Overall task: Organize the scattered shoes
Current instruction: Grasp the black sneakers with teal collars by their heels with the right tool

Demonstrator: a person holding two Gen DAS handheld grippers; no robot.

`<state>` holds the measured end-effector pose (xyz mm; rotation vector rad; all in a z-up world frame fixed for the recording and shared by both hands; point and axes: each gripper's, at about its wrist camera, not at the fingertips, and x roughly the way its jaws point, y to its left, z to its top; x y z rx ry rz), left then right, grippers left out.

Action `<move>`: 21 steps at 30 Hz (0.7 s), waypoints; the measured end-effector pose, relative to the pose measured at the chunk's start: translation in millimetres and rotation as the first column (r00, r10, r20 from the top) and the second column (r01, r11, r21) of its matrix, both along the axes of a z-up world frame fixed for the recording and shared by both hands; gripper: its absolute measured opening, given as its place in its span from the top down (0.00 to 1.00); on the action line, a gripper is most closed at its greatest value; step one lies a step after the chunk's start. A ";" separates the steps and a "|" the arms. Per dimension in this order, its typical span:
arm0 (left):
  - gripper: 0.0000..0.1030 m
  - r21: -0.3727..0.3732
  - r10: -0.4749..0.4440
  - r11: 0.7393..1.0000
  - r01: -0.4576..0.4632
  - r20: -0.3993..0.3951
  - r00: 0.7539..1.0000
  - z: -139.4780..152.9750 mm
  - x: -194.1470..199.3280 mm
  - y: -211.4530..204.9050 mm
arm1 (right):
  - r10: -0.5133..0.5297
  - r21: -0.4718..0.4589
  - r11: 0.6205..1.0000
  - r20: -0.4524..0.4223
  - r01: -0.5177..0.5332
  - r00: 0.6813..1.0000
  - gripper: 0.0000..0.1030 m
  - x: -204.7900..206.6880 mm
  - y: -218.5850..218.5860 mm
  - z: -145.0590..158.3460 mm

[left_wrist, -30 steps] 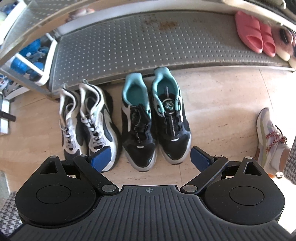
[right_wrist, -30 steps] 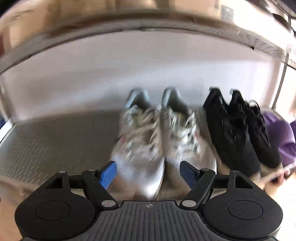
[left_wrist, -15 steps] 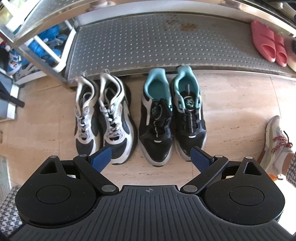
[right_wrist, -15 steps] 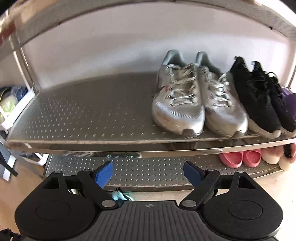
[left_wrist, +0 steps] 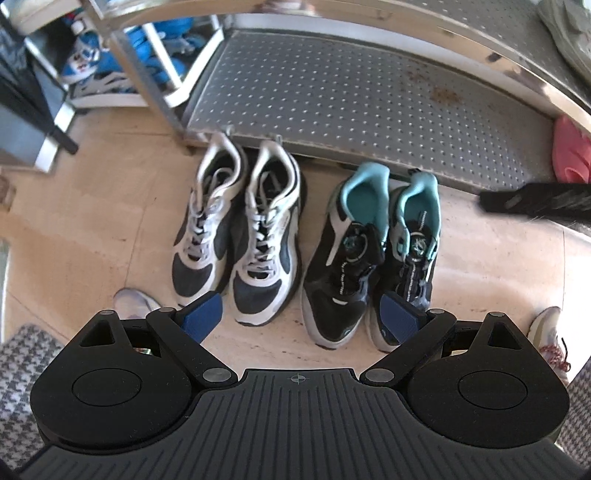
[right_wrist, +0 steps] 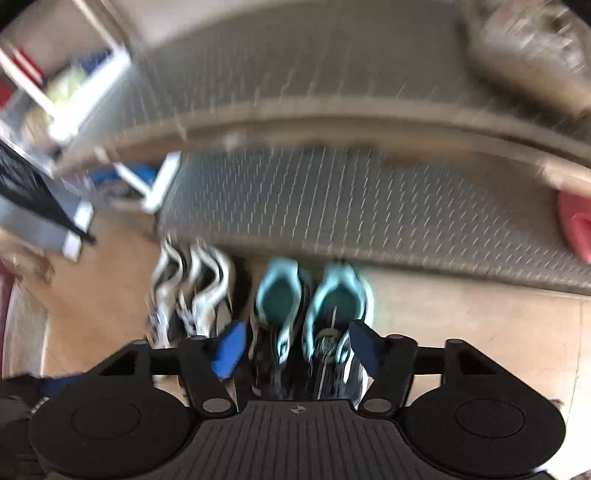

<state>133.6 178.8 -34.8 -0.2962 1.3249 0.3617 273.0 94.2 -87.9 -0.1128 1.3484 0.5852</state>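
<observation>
Two pairs of shoes stand on the floor in front of the metal rack's bottom shelf (left_wrist: 354, 99). The white-and-navy sneakers (left_wrist: 240, 229) are on the left. The black sneakers with teal lining (left_wrist: 373, 251) are on the right. My left gripper (left_wrist: 301, 317) is open and empty, hovering above the toes of both pairs. My right gripper (right_wrist: 297, 345) is open and empty, directly above the teal-lined pair (right_wrist: 310, 314), with the white-and-navy pair (right_wrist: 192, 291) to its left; that view is blurred by motion.
Pink slides (left_wrist: 570, 155) lie at the right end of the bottom shelf. Grey sneakers (left_wrist: 569, 33) sit on the upper shelf. A white rack with blue items (left_wrist: 122, 66) stands at the left. My own feet (left_wrist: 550, 332) are at both lower corners.
My right gripper has swung down from the upper shelf to above the teal-lined pair. My left gripper has shifted left, so both pairs sit further right in its view.
</observation>
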 end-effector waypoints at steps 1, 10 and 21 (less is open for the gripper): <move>0.07 0.000 -0.004 1.000 0.004 -0.002 1.000 0.3 -0.9 0.6 | 0.003 -0.009 1.000 -0.015 -0.003 1.000 0.47 2.0 7.4 -13.1; 0.07 -0.012 -0.024 1.000 0.024 -0.019 1.000 -0.2 -6.6 12.6 | -0.091 -0.103 0.991 -0.102 0.081 0.991 0.42 34.0 48.7 -130.5; 0.07 0.004 -0.016 1.000 0.016 -0.012 1.000 1.1 -3.5 18.2 | 0.068 -0.229 0.972 0.046 -0.055 0.997 0.75 14.2 70.8 -169.0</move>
